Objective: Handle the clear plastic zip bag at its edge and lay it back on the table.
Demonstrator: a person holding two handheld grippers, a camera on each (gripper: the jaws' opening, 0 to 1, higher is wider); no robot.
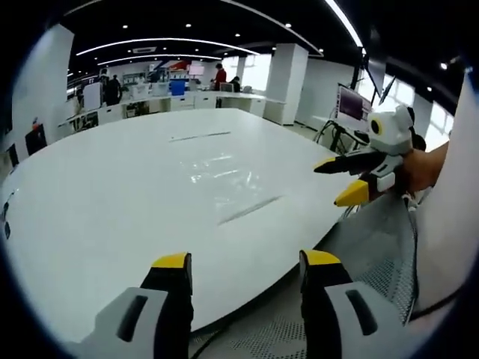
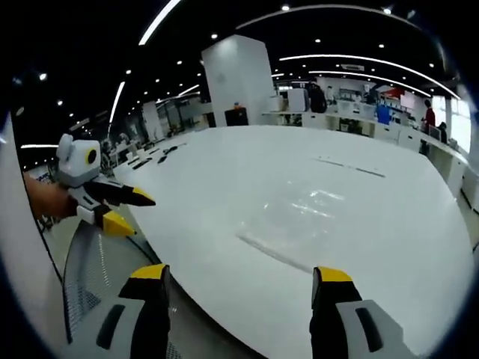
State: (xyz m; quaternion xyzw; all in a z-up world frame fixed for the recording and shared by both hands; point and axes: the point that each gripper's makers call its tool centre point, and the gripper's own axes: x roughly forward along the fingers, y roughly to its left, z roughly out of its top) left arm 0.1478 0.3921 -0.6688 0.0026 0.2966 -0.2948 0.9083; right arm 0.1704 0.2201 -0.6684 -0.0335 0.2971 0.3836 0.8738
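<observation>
A clear plastic zip bag (image 1: 224,173) (image 2: 307,213) lies flat on the big white table (image 1: 105,209) (image 2: 389,149), its zip strip toward the near edge. My left gripper (image 1: 247,260) is open and holds nothing, hovering at the table's near edge, short of the bag. It also appears at the left of the right gripper view (image 2: 138,215), held by a hand. My right gripper (image 2: 239,273) is open too, with nothing between its jaws. It comes into the left gripper view from the right (image 1: 329,185), off the table's edge and apart from the bag.
A grey mesh chair back (image 1: 374,254) (image 2: 90,269) stands by the table's near edge between the grippers. White pillars (image 1: 288,75) (image 2: 239,75), a monitor (image 1: 350,105) and desks with people (image 1: 217,75) lie beyond the table.
</observation>
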